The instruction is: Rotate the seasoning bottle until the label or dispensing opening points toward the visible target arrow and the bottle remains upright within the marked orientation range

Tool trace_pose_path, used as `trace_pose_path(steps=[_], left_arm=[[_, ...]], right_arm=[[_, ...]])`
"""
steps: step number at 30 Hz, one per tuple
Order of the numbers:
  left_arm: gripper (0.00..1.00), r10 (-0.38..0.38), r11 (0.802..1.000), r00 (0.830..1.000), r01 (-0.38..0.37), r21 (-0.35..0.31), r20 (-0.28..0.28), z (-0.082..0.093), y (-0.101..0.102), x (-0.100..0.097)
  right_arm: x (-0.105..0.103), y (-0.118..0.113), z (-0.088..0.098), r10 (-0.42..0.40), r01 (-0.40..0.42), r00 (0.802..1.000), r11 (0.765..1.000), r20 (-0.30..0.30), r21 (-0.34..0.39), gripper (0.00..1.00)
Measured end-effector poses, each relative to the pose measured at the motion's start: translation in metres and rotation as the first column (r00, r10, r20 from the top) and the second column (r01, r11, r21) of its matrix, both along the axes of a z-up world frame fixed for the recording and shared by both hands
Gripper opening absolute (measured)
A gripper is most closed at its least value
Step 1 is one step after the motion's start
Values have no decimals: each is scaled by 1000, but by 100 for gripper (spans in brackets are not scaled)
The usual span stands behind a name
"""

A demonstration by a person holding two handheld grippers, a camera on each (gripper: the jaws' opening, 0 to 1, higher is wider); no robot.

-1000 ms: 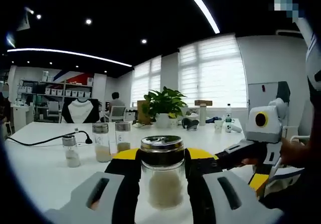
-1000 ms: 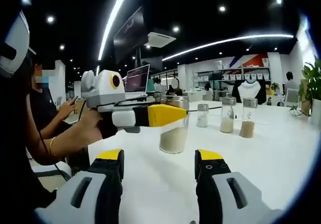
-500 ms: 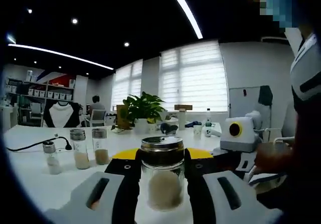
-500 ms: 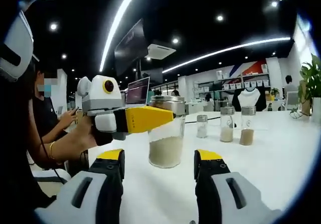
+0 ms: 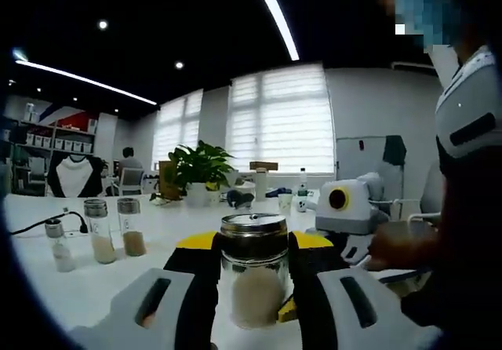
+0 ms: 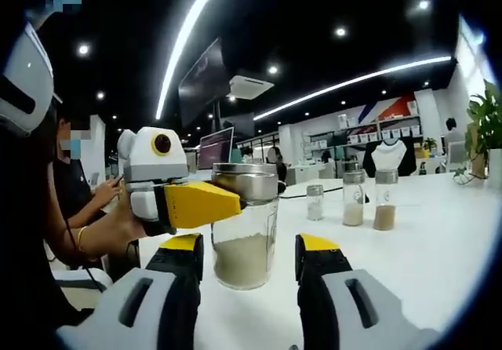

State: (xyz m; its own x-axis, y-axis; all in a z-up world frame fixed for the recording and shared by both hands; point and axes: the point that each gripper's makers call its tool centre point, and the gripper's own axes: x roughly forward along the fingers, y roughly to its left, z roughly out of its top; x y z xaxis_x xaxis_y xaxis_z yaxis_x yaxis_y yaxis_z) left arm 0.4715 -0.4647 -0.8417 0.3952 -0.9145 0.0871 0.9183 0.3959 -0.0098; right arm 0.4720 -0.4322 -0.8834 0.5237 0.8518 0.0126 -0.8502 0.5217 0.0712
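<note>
- While your left gripper (image 5: 252, 265) holds it, the seasoning bottle (image 5: 253, 269) sits upright between the two jaws, clamped just under its metal lid (image 5: 253, 225); pale powder fills its lower part.
- In the right gripper view, that left gripper (image 6: 202, 204) comes in from the left with its yellow jaw against the bottle's (image 6: 244, 224) upper body, just below the lid (image 6: 245, 181).
- Your right gripper (image 6: 248, 262) has its jaws spread, one on each side of the bottle's base; whether they touch the glass, cannot tell. It grips nothing that you can confirm.
- In the left gripper view, your right gripper's white body (image 5: 346, 209) sits to the right of the bottle, a hand (image 5: 400, 246) behind it.
- Bottle appears to be just above or on the white table (image 6: 439, 248); contact cannot be told.
- Three other small spice jars (image 5: 90, 235) stand on the table well apart to the left in the left gripper view; in the right gripper view they stand (image 6: 351, 198) to the right, beyond the bottle.
- A black cable (image 5: 43, 223) lies near those jars.
- A potted plant (image 5: 196, 174) stands further back on the table.
- A seated person (image 6: 74, 179) is at left in the right gripper view, behind the left gripper.
- No arrow mark is visible on the table.
</note>
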Motion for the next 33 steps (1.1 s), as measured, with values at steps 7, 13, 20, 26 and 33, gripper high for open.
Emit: trace_pose_path(steps=[7,13,20,26,33], left_arm=[[36,-10,1000,1000,10,-14,-24,-2,1,4],[36,-45,999,999,45,-11,-20,-3,1,5],[36,-128,991,992,128,35,-2,-6,0,2],[36,-125,989,992,125,82,-5,-15,2,5],[36,-117,989,993,116,89,-3,-17,6,9]], right_arm=[[0,4,1,21,-21,1000,999,-2,28,31],[4,5,-1,26,-26,1000,1000,-3,15,31],[3,7,-5,39,-39,999,999,5,2,31],[6,10,-14,24,-24,1000,999,6,-28,31],[8,12,-13,-24,24,1000,1000,21,-15,31]])
